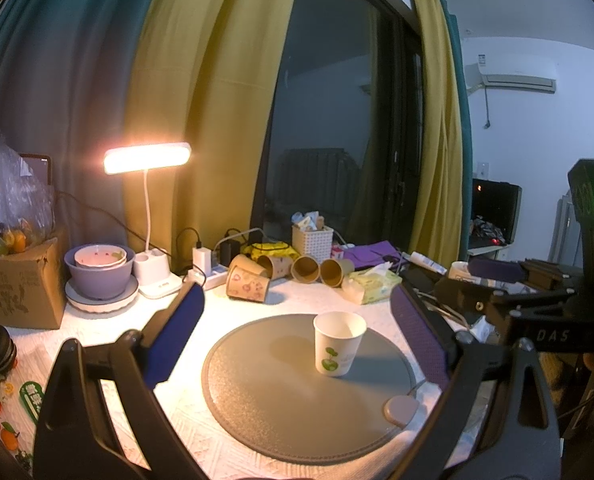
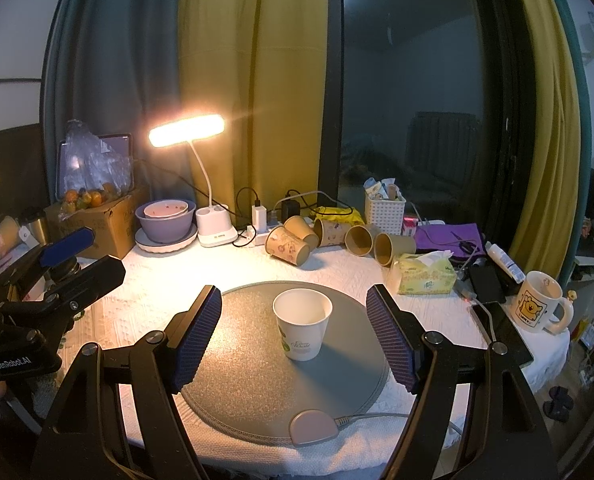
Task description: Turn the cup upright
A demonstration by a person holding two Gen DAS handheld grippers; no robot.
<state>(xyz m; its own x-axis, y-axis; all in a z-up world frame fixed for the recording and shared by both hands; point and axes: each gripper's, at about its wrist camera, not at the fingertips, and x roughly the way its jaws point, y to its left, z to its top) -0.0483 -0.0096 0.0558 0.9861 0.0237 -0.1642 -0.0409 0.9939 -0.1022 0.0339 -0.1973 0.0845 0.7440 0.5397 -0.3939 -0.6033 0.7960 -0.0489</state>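
A white paper cup (image 1: 339, 343) with a green print stands upright, mouth up, on a round grey mat (image 1: 281, 408). In the right wrist view the cup (image 2: 302, 323) stands near the middle of the mat (image 2: 257, 392). My left gripper (image 1: 297, 328) is open and empty, with the cup ahead between its fingers, nearer the right one. My right gripper (image 2: 295, 334) is open and empty, its blue pads (image 2: 199, 336) apart on either side of the cup without touching it.
Several brown paper cups (image 2: 297, 242) lie on their sides at the back of the table. A lit desk lamp (image 2: 187, 130), stacked bowls (image 2: 165, 222), a cardboard box (image 2: 105, 220), a tissue pack (image 2: 425, 274), a white basket (image 2: 385, 212), a phone (image 2: 501, 330) and a mug (image 2: 541, 306) surround the mat.
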